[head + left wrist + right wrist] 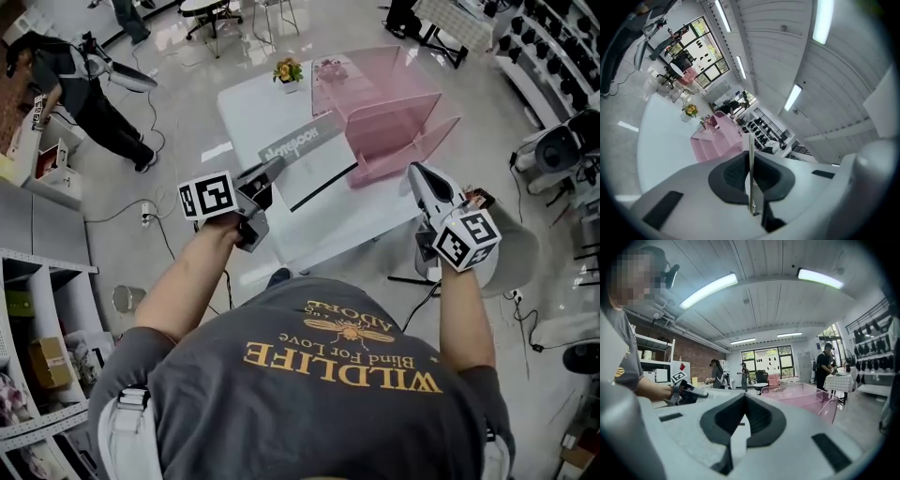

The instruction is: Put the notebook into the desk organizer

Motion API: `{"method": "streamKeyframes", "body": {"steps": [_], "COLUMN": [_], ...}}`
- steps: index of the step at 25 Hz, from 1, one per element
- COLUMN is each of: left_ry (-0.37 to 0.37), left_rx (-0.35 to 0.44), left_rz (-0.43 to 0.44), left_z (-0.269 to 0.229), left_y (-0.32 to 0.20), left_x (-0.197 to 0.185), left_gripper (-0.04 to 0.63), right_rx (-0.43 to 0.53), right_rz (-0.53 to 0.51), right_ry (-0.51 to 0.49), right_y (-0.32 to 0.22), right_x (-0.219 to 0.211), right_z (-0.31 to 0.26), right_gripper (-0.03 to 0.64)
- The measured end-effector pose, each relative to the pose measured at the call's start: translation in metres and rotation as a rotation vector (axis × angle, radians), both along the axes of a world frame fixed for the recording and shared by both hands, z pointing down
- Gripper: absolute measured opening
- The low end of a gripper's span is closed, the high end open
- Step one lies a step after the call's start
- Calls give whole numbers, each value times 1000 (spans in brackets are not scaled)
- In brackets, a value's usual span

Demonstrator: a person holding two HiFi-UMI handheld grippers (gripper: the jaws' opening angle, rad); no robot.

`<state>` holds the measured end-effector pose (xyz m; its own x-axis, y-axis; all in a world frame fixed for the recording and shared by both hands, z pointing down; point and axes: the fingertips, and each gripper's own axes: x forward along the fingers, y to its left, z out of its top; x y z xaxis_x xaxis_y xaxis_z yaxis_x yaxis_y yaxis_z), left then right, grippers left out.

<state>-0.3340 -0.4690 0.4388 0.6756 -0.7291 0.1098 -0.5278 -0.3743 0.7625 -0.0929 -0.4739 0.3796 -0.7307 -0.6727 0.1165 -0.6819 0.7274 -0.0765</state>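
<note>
Location type: open lab or workshop. Indicators: ceiling strip lights [708, 289], brick wall [693, 359], storage shelving [56, 267], wall racks of dark gear [553, 52], white worktable [253, 112], other people [716, 373] working nearby.

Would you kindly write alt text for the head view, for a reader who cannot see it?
Seen from above, a person's left gripper grips a grey notebook by its edge over a white table that bears a pink desk organizer. The right gripper, at the right, holds nothing.

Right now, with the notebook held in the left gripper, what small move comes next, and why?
Probably carry the notebook toward the pink desk organizer: the left gripper is shut on its edge, and it hangs over the table, short of the organizer's slots.
</note>
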Motion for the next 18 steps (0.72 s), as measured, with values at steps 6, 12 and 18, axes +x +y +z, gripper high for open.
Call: {"method": "streamKeyframes", "body": {"steps": [6, 12, 18], "left_ry": [65, 93, 110], "left_rx": [81, 78, 30], "left_rz": [59, 109, 174], "left_z": [-56, -73, -72], "left_y": [-73, -161, -235], "left_x": [-9, -11, 10], "left_gripper": [8, 8, 8], "right_rx": [25, 60, 76], "right_rz": [95, 197, 278], "right_ry": [-10, -14, 13], "right_y": [-40, -88, -123], "right_x": [-13, -30, -44], "right_z": [-20, -45, -63], "right_gripper": [0, 0, 0]}}
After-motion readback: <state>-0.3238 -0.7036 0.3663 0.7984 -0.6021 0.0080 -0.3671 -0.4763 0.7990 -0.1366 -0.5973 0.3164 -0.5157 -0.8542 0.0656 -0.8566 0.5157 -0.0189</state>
